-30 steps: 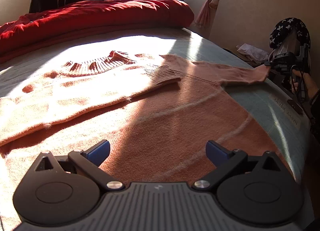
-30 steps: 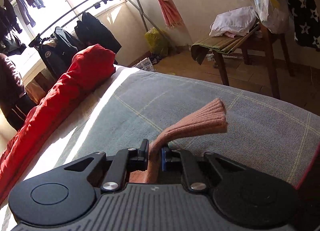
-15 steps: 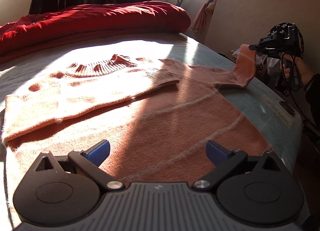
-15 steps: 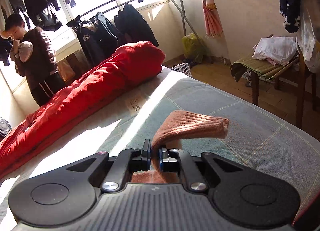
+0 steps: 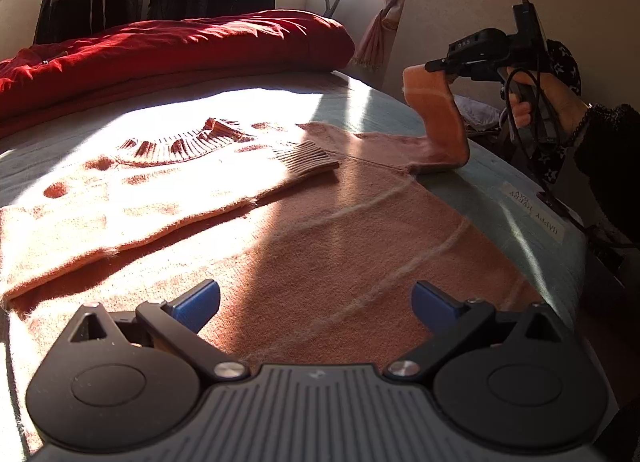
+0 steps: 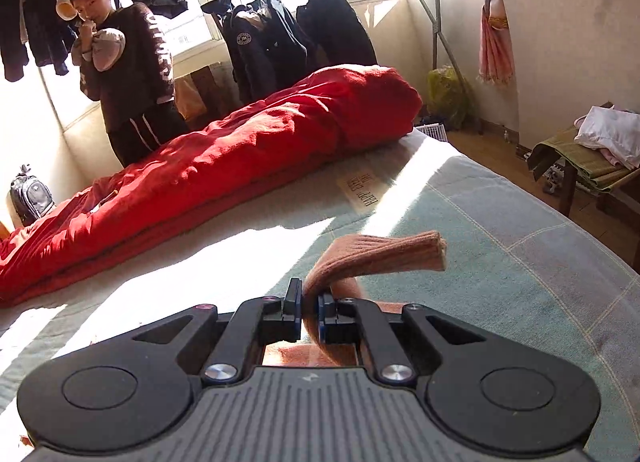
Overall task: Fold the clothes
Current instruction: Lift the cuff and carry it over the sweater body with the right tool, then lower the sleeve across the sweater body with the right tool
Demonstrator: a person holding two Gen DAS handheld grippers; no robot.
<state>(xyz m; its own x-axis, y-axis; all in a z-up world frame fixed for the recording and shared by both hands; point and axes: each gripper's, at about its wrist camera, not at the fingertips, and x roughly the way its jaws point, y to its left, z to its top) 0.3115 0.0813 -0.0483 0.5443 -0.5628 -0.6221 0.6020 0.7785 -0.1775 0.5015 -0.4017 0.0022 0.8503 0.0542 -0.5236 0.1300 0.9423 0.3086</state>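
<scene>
A salmon-pink knitted sweater (image 5: pixel 320 246) lies flat on the bed, its one sleeve (image 5: pixel 180 202) folded across the chest. My left gripper (image 5: pixel 316 300) hovers open over the sweater's lower part with nothing between its fingers. The other sleeve (image 5: pixel 440 118) is lifted off the bed at the right edge, and my right gripper (image 5: pixel 430 66) is shut on it near the cuff. In the right wrist view the ribbed cuff (image 6: pixel 384 256) droops over to the right from the shut right gripper (image 6: pixel 309 312).
A red duvet (image 5: pixel 172 46) (image 6: pixel 224 178) is piled along the far side of the bed. The bed's pale green cover (image 6: pixel 500 254) ends at an edge on the right. A person (image 6: pixel 128 74) stands beyond the duvet, by a rack of dark jackets (image 6: pixel 296 38). A bench with clothes (image 6: pixel 592 150) stands at right.
My right gripper has lifted the sleeve higher off the bed and turned leftward toward the duvet. The left gripper stays open over the sweater, shifted slightly.
</scene>
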